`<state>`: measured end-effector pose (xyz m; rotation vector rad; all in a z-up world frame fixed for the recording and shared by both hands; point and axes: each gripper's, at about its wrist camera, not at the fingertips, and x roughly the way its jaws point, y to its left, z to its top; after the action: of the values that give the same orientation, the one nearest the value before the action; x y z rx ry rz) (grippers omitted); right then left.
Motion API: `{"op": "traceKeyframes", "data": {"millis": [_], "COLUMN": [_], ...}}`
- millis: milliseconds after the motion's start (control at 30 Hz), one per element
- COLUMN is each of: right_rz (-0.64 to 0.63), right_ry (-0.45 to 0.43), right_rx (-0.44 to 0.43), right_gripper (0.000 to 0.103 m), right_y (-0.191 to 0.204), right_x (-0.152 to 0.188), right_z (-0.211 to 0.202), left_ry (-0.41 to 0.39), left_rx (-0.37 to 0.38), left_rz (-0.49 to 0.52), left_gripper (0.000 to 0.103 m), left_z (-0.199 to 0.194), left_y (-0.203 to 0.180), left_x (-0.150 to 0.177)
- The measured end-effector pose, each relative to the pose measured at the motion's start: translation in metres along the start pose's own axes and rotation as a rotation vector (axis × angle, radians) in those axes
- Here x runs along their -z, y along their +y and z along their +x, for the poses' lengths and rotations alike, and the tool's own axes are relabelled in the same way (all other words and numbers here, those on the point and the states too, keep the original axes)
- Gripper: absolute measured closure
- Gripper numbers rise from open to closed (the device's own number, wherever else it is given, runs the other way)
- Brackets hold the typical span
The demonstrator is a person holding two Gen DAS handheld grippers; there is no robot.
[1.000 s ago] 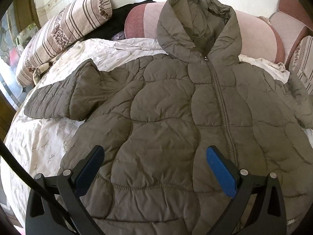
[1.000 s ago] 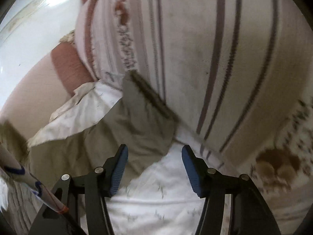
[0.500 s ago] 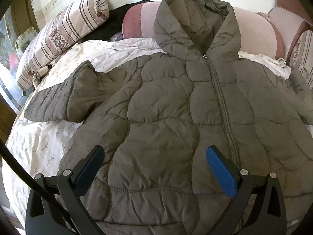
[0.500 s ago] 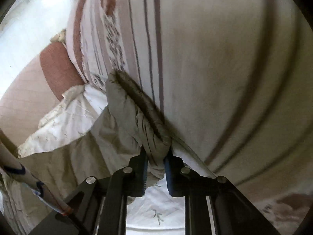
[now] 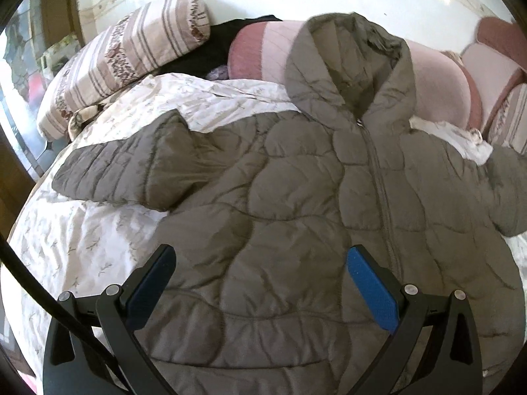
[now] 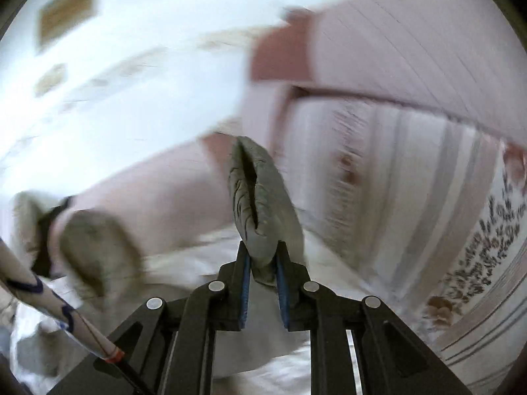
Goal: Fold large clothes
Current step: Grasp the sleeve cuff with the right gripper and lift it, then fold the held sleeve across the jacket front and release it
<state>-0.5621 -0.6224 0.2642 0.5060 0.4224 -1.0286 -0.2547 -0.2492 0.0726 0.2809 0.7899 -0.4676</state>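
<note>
The olive-grey quilted hooded jacket (image 5: 296, 204) lies spread front-up across the white floral bedspread (image 5: 82, 237), hood toward the pillows at the head edge. A second ago the right gripper (image 6: 263, 260) stood open over the sleeve cuff (image 6: 257, 197); its jaws have since closed on it, and the cuff is now raised off the bed. The left gripper (image 5: 260, 279) still hovers wide open and empty above the hem.

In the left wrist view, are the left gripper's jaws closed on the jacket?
No, the left gripper hangs with its jaws spread wide above the grey jacket, gripping nothing.
</note>
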Motion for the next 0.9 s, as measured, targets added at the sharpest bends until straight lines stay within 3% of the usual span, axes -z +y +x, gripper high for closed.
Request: {"op": "traceKeyframes", "data": {"millis": [200,367,533,700,767,833,900], "right_rz": [-0.133,-0.199,-0.213,-0.196,-0.206,-0.21,-0.22], "right_ry": [0.018,0.116,0.282,0.443,0.483,0.507,0.478], "right_rx": [-0.262,-0.413,-0.495,-0.515,-0.535,-0.573,-0.623], "right_gripper": [0.087,0.087,0.087,0.087,0.08,0.054,0.049], "right_y": [0.122,0.196,0.245,0.27,0.275,0.274,0.264], "right_x": [0.032,0.087,0.158,0.223,0.235,0.237,0.229], "right_z": [-0.059,-0.058,-0.012,0.038,0.045,0.043,0.031], "left_ry": [-0.01,0.0,-0.002,0.011,0.014,0.012,0.013], "left_rx": [-0.029,-0.062,-0.106,-0.129,-0.135,-0.14,-0.14], "left_rz": [-0.078,-0.162,-0.218,-0.247,-0.253,-0.257,-0.261], "left_gripper": [0.0,0.0,0.0,0.0,0.0,0.0,0.0], "left_z": [-0.003,-0.001,0.001,0.006,0.009,0.012,0.015], "left_y": [0.035,0.067,0.091,0.102,0.102,0.1,0.098], "left_x": [-0.006,-0.011,-0.012,-0.013,-0.013,-0.014,-0.014]}}
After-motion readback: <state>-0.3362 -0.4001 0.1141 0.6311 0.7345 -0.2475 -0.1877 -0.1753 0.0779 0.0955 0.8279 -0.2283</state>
